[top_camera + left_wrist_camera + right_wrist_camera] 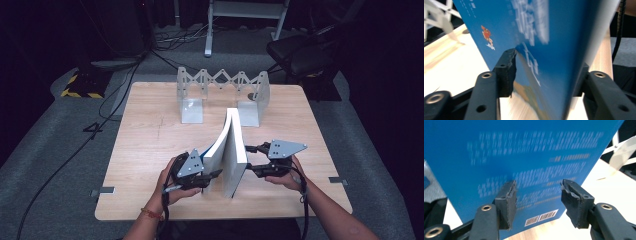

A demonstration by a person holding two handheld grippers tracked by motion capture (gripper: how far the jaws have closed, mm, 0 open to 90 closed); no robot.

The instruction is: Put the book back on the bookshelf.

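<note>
A blue-covered book (231,145) stands on end on the wooden table (150,150), spread open like a tent with its white page edges towards me. My left gripper (214,175) is at the near corner of the book's left half. In the left gripper view the front cover (544,30) lies between the spread jaws of the left gripper (546,62), and the right jaw is partly hidden behind the page edge. My right gripper (251,160) sits beside the right half. It faces the back cover (524,150), which carries a barcode, and the right gripper (538,183) is open with nothing between its fingers.
A white scissor-type extending rack (222,80) with two metal end plates stands at the table's far side, just behind the book. A dark chair (300,55) and a white frame stand beyond the table. Cables run over the grey floor at the left.
</note>
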